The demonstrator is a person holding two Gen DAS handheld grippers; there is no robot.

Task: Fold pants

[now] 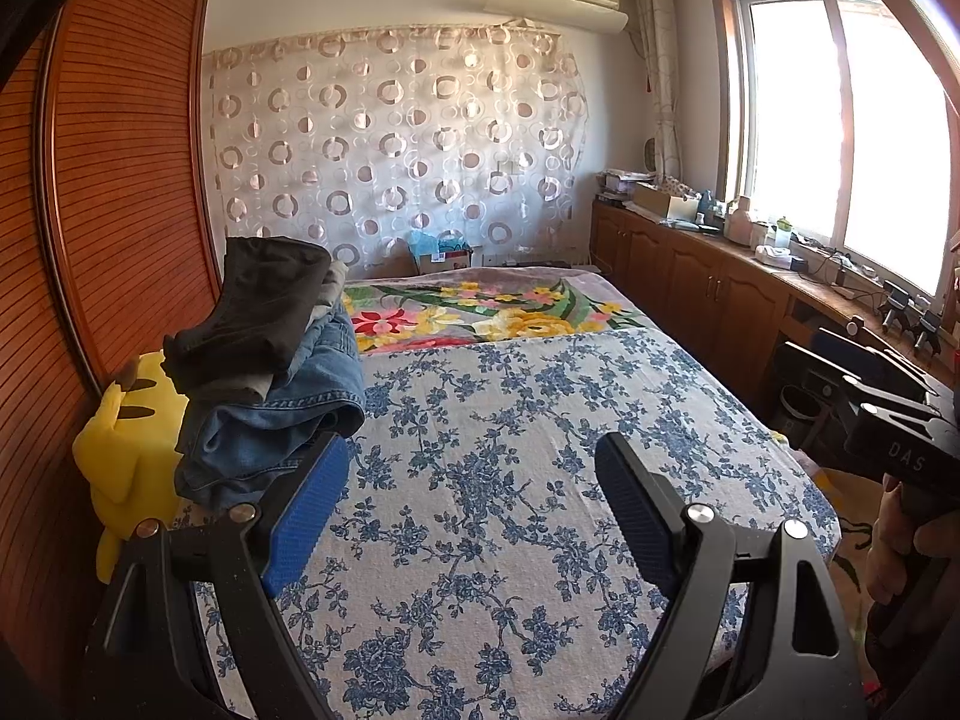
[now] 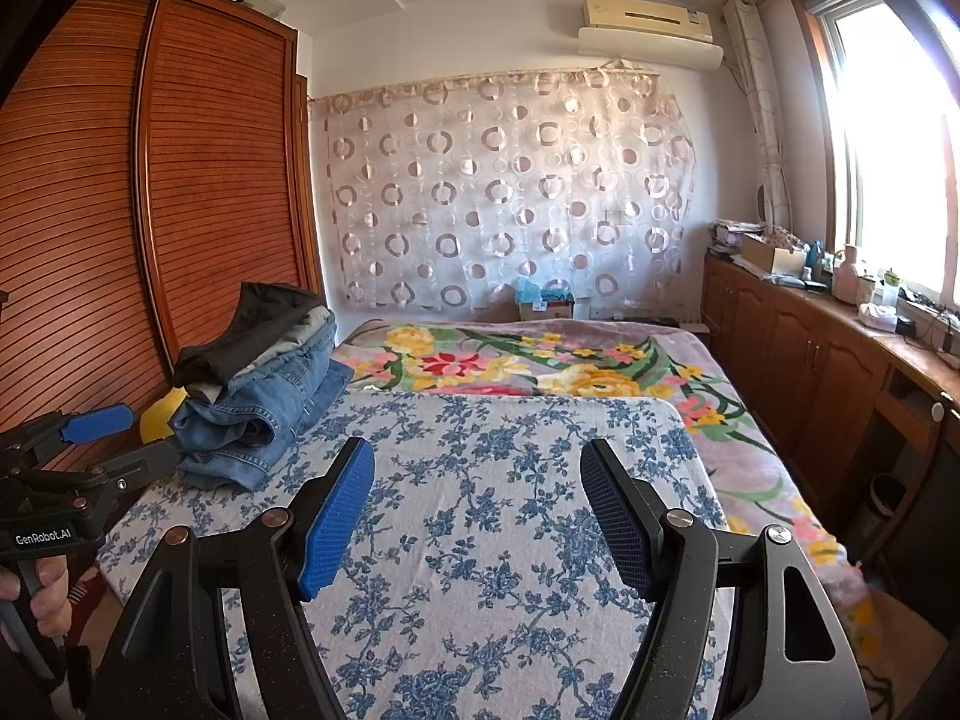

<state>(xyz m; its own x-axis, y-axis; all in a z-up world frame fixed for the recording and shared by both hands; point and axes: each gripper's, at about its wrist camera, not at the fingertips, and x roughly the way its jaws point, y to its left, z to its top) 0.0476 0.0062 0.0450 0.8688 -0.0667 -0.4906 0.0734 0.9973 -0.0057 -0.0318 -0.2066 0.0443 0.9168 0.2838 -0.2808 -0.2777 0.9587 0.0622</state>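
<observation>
The pants sit in a pile (image 1: 264,360) on the left side of the bed (image 1: 510,480), against the wooden wardrobe (image 1: 108,180): a dark pair (image 1: 264,300) on top, something pale grey under it, and blue jeans (image 1: 282,420) at the bottom. Just left of the pile, a yellow plush toy (image 1: 129,444) is wedged beside the wardrobe.

The denim looks heavy and fairly stiff, so it should hold a crease but drag when pulled; the dark pair looks lighter and limper, likely to sag from a single pinch. The waistband or a hem, where the cloth is doubled, seems the surest place to grip.

The left hand-held gripper (image 1: 474,510) hangs over the blue-flowered sheet with its jaws wide apart and nothing between them, its left pad just beside the jeans. The right hand-held gripper (image 2: 477,516) is likewise spread and empty, farther right over bare sheet.

The left wrist view shows the plush toy nearly whole; the right wrist view shows only a corner of it, but more of the floral blanket (image 2: 540,360) at the far end.
</observation>
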